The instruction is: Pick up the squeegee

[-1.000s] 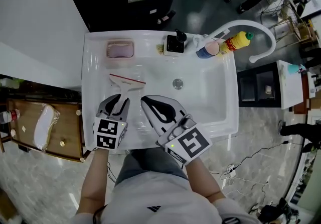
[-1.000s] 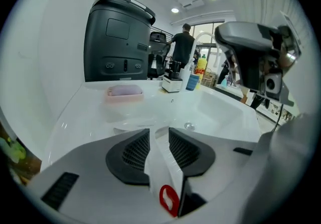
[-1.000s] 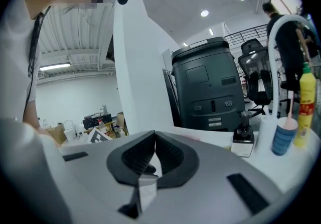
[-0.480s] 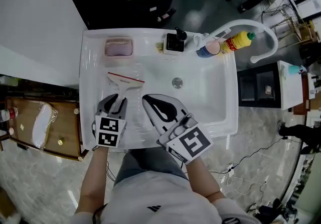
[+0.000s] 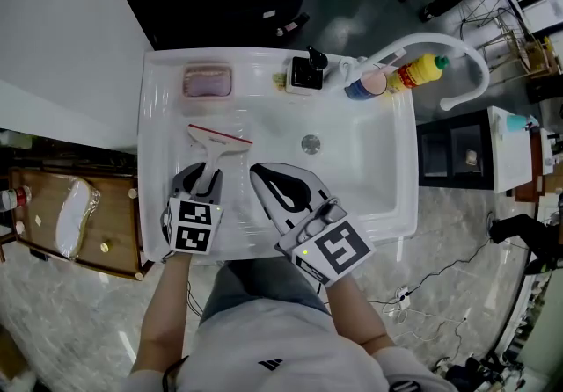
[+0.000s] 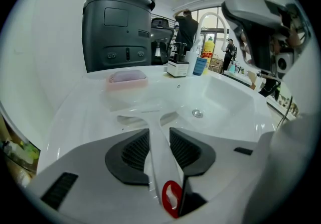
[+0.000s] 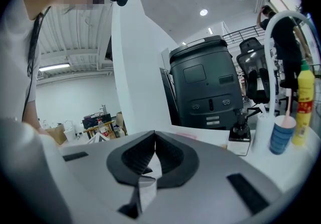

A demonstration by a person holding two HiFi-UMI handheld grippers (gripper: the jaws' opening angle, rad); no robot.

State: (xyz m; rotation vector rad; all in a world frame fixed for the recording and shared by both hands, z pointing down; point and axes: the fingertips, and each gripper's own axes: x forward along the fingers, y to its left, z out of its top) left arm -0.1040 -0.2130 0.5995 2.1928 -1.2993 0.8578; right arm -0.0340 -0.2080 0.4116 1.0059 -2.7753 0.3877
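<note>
A white squeegee (image 5: 214, 151) with a red blade edge lies on the flat left part of the white sink (image 5: 151, 118). In the left gripper view its handle (image 6: 156, 147) runs straight back between the jaws, and a red hang hole shows at its near end. My left gripper (image 5: 204, 173) points down over that handle, its jaws opening on either side of it and not pressing on it. My right gripper (image 5: 254, 173) sits just to the right over the basin, shut with nothing in it; its tips (image 7: 154, 135) meet.
A pink soap dish (image 5: 208, 81) sits at the back left of the sink. Along the back rim stand a black dispenser (image 5: 307, 72), a blue cup (image 5: 362, 87), a yellow bottle (image 5: 415, 71) and the white faucet (image 5: 440, 43). The drain (image 5: 310, 145) is in the basin.
My left gripper has crept slightly forward along the squeegee handle and tipped a little, with its jaws a touch wider. The right gripper has stayed still.
</note>
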